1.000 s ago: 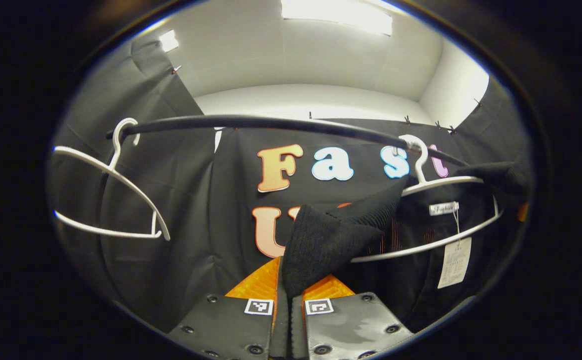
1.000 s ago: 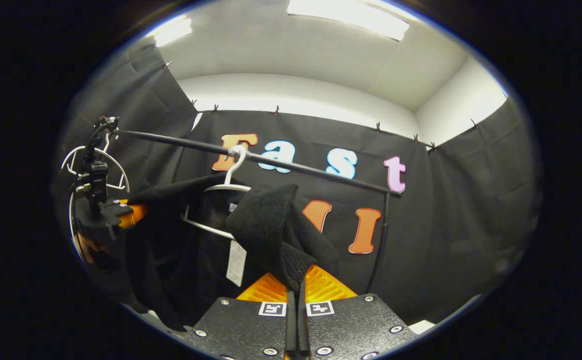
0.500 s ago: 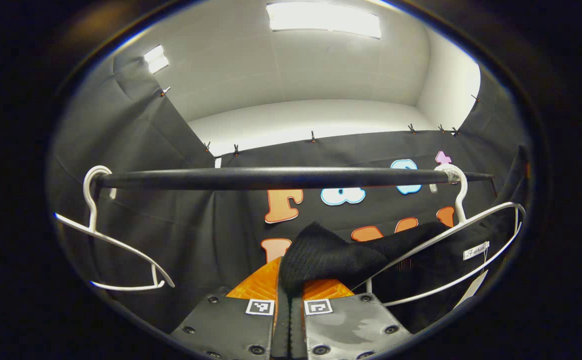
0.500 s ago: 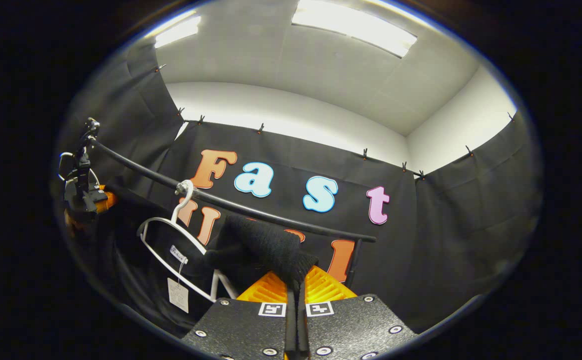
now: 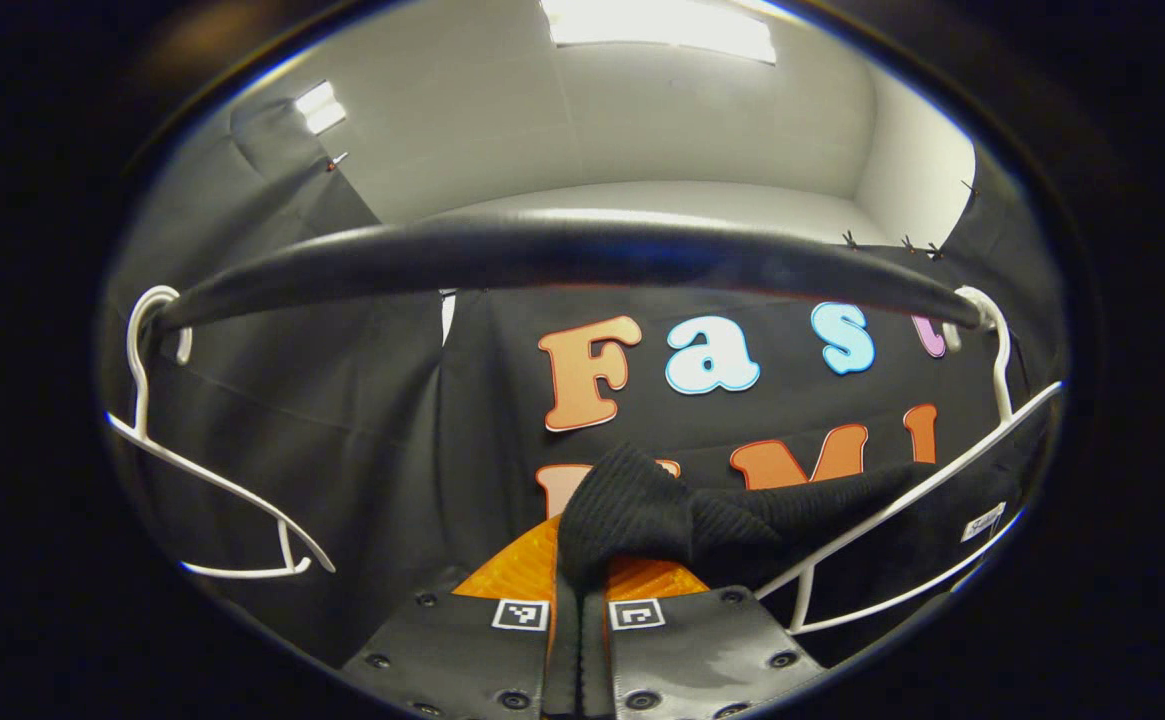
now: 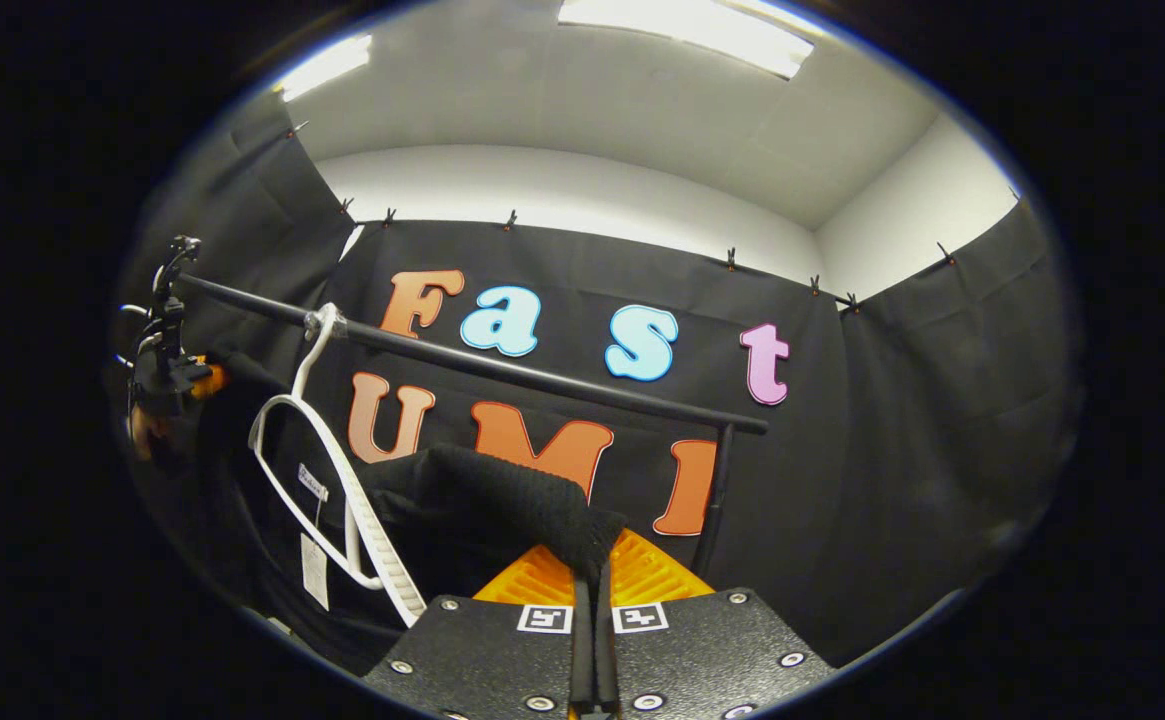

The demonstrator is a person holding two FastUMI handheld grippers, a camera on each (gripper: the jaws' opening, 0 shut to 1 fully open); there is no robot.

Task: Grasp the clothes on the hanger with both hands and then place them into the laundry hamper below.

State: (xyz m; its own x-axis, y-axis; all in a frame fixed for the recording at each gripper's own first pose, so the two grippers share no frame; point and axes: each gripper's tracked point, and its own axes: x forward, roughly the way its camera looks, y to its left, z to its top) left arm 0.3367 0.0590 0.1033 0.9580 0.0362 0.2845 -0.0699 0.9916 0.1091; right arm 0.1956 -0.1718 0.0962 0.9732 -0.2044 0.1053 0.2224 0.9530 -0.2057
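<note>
Booth: white ceiling, black rail (image 5: 562,255) close overhead. Empty hanger (image 5: 212,480) left. Left gripper (image 5: 582,590) and right gripper (image 6: 592,580) both clamped on black garment (image 5: 662,515), beside its hanger (image 6: 342,490).

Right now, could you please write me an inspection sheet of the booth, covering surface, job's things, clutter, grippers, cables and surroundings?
Surface: nothing seen; no table or floor in either view.
Job's things: black knit garment off the white hanger's shoulders, pulled toward both grippers; that hanger hooked on the black rail, tilted. Laundry hamper: nothing seen.
Clutter: a second, bare white hanger on the rail; paper tag dangling from the garment.
Grippers: left gripper shut on the garment's knit edge; right gripper shut on another fold of it.
Cables: a thin dark cable seems to rise from the left gripper in the right gripper view.
Surroundings: black cloth walls, white ceiling with light panels.
</note>
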